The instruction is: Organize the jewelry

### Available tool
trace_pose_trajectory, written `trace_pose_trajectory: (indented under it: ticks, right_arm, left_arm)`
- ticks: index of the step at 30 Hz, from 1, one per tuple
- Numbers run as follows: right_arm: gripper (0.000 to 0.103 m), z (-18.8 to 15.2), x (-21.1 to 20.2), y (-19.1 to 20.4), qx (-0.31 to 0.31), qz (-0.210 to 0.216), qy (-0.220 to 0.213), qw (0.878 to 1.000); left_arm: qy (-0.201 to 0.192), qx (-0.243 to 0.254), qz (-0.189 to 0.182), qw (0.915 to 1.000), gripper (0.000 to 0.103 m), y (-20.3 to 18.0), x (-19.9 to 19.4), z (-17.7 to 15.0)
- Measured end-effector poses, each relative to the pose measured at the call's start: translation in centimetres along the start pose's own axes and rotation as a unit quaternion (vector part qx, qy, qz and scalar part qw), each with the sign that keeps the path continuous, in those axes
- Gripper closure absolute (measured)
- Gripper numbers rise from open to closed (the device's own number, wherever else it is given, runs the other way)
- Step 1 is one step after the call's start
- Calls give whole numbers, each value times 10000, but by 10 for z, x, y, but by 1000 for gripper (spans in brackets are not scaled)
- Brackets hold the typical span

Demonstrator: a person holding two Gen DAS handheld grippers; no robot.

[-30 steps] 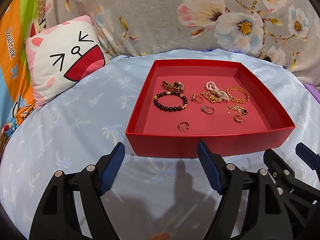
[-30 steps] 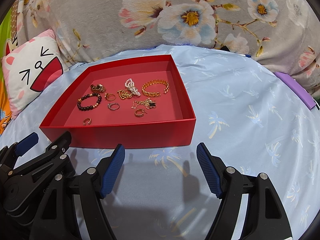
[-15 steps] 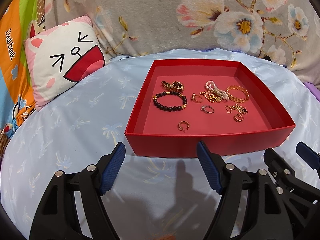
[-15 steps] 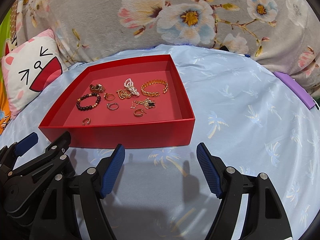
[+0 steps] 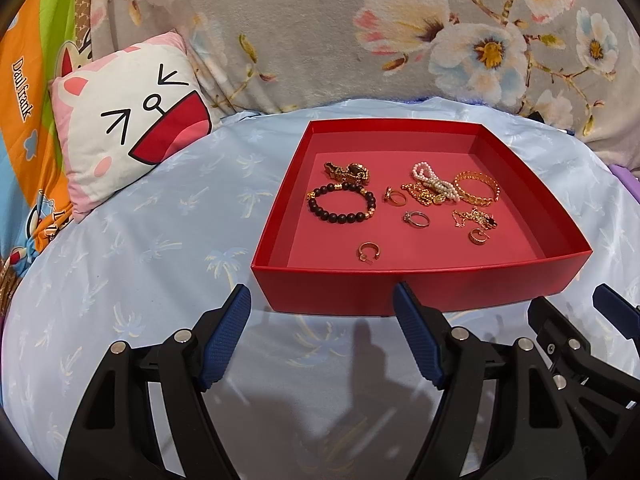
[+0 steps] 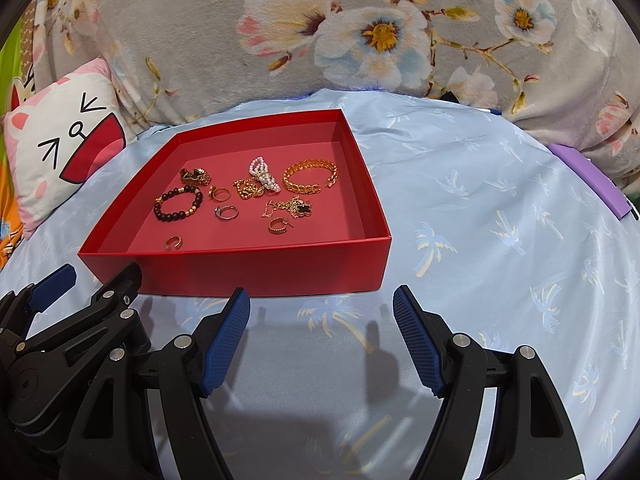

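A shallow red tray (image 5: 420, 284) (image 6: 260, 270) lies on a pale blue sheet. Inside lie a black bead bracelet (image 5: 342, 204) (image 6: 178, 204), a gold chain bangle (image 5: 478, 188) (image 6: 310, 178), a pearl piece (image 5: 434, 182) (image 6: 262, 172), several rings, among them a silver one (image 5: 416, 218) (image 6: 227, 213), and gold chains. My left gripper (image 5: 322, 336) is open and empty, just in front of the tray's near wall. My right gripper (image 6: 322, 336) is open and empty, in front of the tray's near right corner. Each gripper shows at the edge of the other's view.
A cat-face cushion (image 5: 128, 128) (image 6: 60, 140) leans at the back left. A grey floral blanket (image 5: 360, 32) rises behind the tray. A purple flat object (image 6: 588, 178) lies at the right edge of the sheet.
Both views have shifted very slightly; the tray and jewelry have not moved. Both grippers stay open.
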State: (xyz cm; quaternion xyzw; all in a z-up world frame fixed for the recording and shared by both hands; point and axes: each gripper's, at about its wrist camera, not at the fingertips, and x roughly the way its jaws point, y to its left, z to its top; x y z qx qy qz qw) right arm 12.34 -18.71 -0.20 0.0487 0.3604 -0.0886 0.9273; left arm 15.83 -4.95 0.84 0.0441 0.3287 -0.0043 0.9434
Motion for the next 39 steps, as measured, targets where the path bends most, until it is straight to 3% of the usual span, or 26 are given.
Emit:
trace_pose_trajectory:
  ticks: [39]
  right_arm:
    - [30, 0, 0, -2, -10, -105, -16, 9999]
  left_arm:
    - [12, 24, 13, 10000, 33, 2, 0, 0]
